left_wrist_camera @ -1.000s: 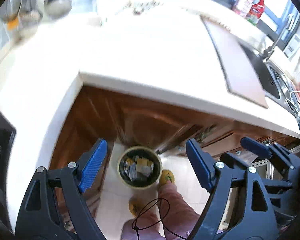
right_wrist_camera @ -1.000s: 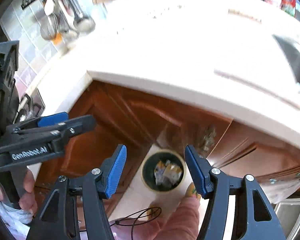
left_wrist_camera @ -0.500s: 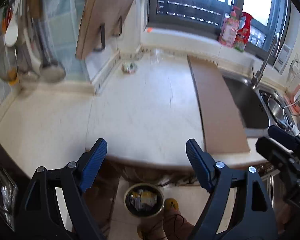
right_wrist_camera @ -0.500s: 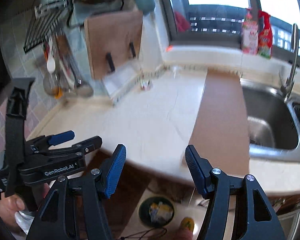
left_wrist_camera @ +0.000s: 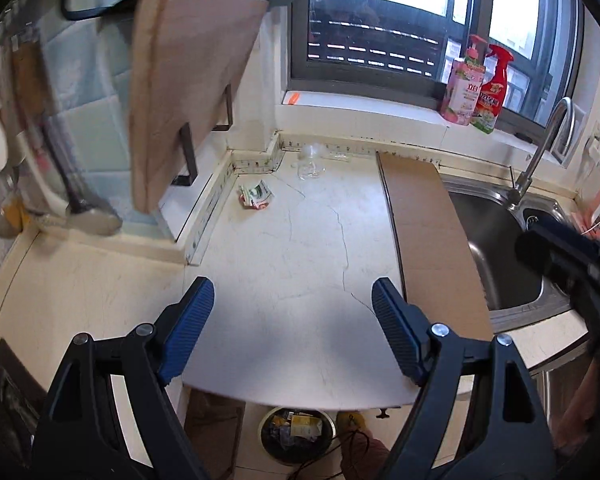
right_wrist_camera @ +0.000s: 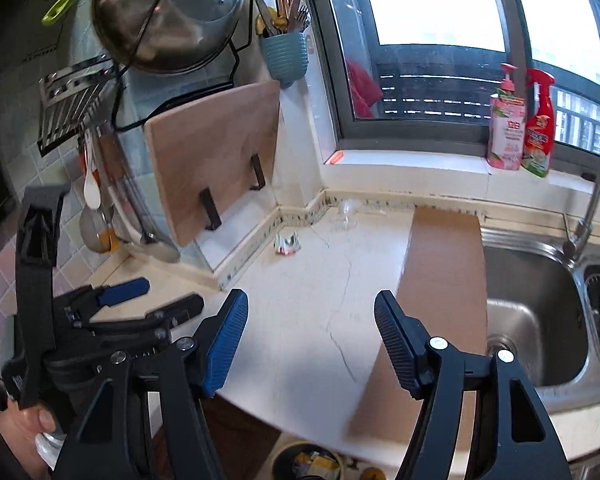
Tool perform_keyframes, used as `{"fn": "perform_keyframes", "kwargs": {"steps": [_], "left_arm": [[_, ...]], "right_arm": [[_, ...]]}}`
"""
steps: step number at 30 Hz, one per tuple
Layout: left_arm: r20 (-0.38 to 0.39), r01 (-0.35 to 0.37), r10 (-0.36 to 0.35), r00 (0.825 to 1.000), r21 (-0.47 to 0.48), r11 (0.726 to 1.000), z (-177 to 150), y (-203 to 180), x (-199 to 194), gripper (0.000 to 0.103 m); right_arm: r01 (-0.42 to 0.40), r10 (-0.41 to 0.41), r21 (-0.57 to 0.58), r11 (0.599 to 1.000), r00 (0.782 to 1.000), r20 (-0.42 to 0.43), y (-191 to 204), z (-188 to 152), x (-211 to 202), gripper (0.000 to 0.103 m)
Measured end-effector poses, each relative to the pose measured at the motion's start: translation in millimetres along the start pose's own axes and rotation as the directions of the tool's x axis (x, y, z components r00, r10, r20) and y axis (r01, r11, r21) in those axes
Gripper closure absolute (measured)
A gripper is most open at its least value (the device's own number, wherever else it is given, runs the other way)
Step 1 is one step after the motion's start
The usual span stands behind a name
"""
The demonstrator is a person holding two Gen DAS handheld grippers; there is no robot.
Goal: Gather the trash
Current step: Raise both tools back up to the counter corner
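**Left wrist view: two pieces of trash left on the counter**

Left wrist view shows the left gripper [left_wrist_camera: 288,328] held wide open and empty. One crumpled wrapper [left_wrist_camera: 255,196] is seen at 11 o'clock, one clear plastic piece [left_wrist_camera: 310,164] at 12. Both are judged light, soft, best pinched at a raised fold. The right gripper [right_wrist_camera: 310,340] is open, empty.

Wooden cutting board [left_wrist_camera: 188,92] racked on the wall, steel sink [right_wrist_camera: 536,312], two bottles [right_wrist_camera: 520,120] on the windowsill, hanging pan lid [right_wrist_camera: 168,16]
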State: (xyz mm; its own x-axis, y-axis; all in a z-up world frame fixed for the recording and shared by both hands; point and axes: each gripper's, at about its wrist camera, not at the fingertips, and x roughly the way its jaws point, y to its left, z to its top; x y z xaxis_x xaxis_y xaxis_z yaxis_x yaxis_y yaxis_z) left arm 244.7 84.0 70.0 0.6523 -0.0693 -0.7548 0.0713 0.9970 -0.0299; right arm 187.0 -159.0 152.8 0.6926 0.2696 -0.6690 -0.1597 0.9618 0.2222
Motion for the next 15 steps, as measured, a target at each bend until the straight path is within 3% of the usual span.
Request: {"fn": "perform_keyframes", "kwargs": {"steps": [7, 12, 15], "left_arm": [[-0.080, -0.023, 0.021, 0.997, -0.026, 0.999, 33, 2, 76, 0.024], [-0.156, -0.024, 0.005, 0.988, -0.124, 0.992, 56, 14, 145, 0.024], [-0.195, -0.060, 0.023, 0.980, -0.186, 0.981, 70, 22, 193, 0.024]], "right_arm": [[-0.054, 0.055, 0.028, 0.998, 0.997, -0.053, -50, 70, 91, 0.036], [-0.085, 0.094, 0.087, 0.993, 0.989, -0.111, -100, 109, 177, 0.036], [-0.107, 0.123, 0.116, 0.988, 0.982, -0.142, -127, 128, 229, 0.036]]}}
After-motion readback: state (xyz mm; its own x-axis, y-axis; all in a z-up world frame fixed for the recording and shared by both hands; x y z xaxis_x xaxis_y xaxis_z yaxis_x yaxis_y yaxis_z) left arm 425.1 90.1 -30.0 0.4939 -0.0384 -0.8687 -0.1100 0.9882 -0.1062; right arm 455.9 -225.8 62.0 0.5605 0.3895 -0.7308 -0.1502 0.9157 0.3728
